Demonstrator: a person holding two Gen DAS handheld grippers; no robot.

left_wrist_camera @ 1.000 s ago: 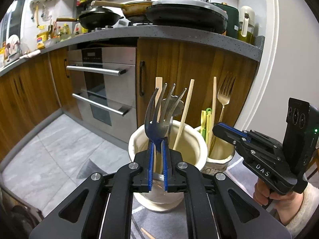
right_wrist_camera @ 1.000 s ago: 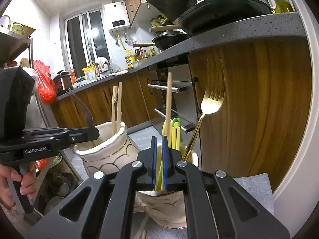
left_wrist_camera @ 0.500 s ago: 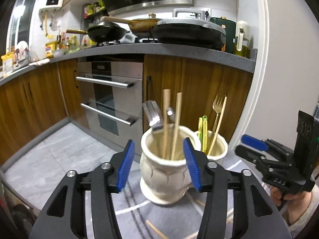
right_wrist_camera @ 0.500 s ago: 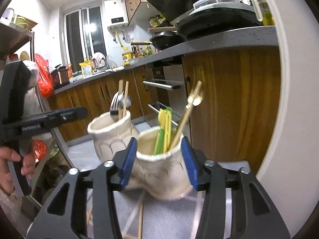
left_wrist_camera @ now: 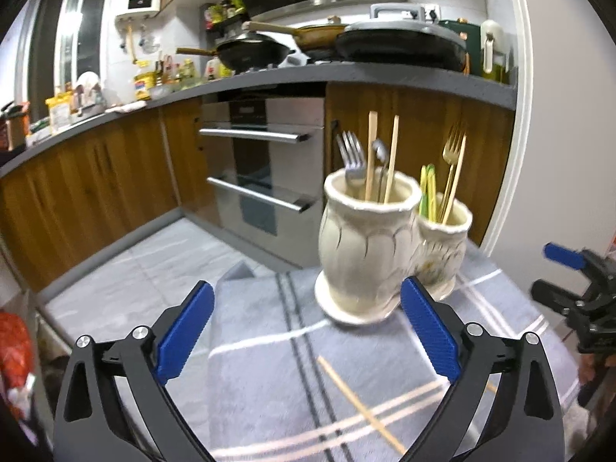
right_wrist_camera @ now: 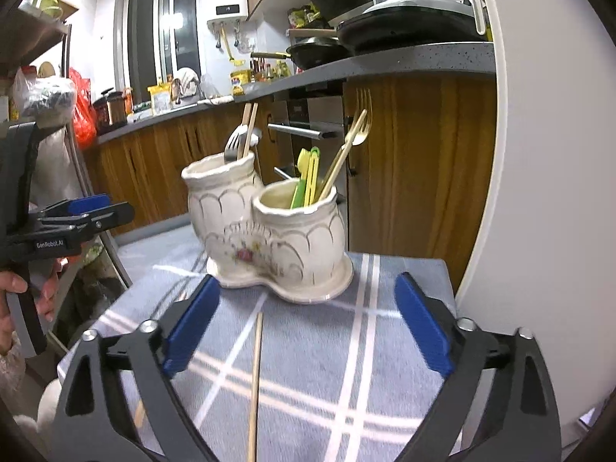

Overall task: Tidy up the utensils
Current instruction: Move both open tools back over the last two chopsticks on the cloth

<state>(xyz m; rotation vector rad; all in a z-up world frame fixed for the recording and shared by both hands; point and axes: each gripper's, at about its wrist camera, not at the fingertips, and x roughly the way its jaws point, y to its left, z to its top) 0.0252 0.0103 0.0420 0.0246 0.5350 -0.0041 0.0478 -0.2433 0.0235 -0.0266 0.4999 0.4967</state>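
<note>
A cream double ceramic utensil holder [left_wrist_camera: 365, 246] [right_wrist_camera: 269, 231] stands on a grey striped cloth [left_wrist_camera: 269, 365]. Its taller cup holds a silver fork [left_wrist_camera: 352, 158], a spoon and two wooden chopsticks [left_wrist_camera: 390, 158]. The shorter cup [right_wrist_camera: 304, 227] holds green-yellow utensils [right_wrist_camera: 308, 177], a gold fork [right_wrist_camera: 356, 131] and a chopstick. A loose wooden chopstick [right_wrist_camera: 255, 381] [left_wrist_camera: 358, 404] lies on the cloth in front. My left gripper [left_wrist_camera: 308, 331] is open and empty, back from the holder. My right gripper [right_wrist_camera: 308, 331] is open and empty too.
Wooden kitchen cabinets, an oven [left_wrist_camera: 265, 177] and a counter with pans [left_wrist_camera: 396, 46] stand behind. A white wall [right_wrist_camera: 546, 154] is at the right. The cloth's front-left edge drops to the floor [left_wrist_camera: 134, 269]. A second chopstick end [right_wrist_camera: 138, 412] shows at the left.
Both grippers let go of their utensils, opened wide and pulled back from the holder. The silver fork now stands in the taller cup, the gold fork in the shorter one.
</note>
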